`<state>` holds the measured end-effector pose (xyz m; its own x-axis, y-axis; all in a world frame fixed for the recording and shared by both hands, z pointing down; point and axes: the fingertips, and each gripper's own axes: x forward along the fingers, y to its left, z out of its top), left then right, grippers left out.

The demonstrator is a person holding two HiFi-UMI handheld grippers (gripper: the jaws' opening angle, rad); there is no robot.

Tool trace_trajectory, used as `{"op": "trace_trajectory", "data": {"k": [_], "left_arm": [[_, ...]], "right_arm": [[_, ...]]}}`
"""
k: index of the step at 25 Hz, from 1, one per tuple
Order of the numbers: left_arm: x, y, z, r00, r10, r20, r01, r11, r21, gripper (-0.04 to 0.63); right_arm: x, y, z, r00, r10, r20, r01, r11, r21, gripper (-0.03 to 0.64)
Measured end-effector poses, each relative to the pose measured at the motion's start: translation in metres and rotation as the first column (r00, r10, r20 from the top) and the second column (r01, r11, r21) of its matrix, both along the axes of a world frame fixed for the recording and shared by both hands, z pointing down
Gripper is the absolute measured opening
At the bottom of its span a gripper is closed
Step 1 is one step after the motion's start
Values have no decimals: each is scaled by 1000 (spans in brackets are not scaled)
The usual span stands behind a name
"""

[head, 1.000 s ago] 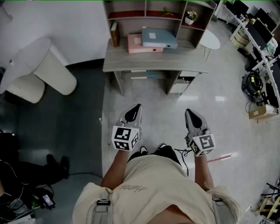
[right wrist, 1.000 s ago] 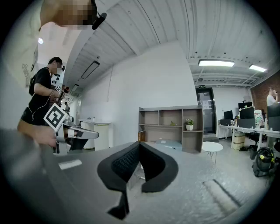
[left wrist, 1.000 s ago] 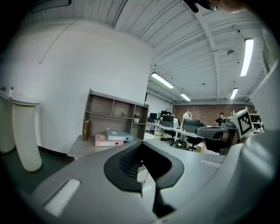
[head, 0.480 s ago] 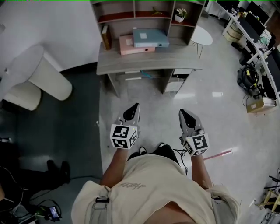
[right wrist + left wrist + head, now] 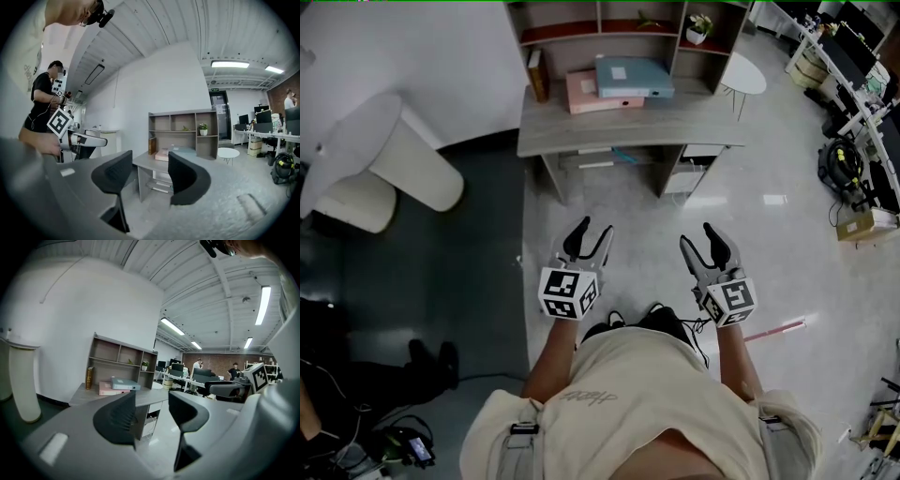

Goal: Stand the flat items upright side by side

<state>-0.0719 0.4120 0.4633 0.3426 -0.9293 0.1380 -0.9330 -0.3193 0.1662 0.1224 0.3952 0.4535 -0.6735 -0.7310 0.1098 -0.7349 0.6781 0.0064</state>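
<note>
The desk [image 5: 619, 129] looks matt grey wood; the floor [image 5: 787, 239] glossy and smooth; the binders [image 5: 634, 77] smooth-covered.

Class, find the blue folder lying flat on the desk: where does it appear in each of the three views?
Head view: blue folder, top centre, atop the pink folder.
Left gripper view: blue folder, left of centre, mid height.
Right gripper view: blue folder, near the centre.
Shared landmark: the potted plant, up and to its right.

Head view looks steeply down, gripper views level, all share desk [image 5: 628, 127]
</note>
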Motion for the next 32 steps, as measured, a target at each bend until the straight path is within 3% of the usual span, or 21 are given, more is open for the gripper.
{"op": "trace_trajectory", "data": {"k": [1,9,19,32], "left_arm": [[-2,0,1,1000,-2,-3,2,1000,2,259],[-18,-4,0,1000,-9,1,9,1000,20,250],[-2,-34,30,998,61,7,-60,995,-81,249],[5,-163,8,993,90,74,-83,992,-99,243]], "right_arm": [[0,-1,1,1000,5,6,-4,1000,-4,242],[-5,-16,0,1000,16,1,-16,1000,-19,242],[4,-36,28,999,37,-14,-38,995,-92,242],[7,-179,28,999,45,-4,-45,997,-60,242]]}}
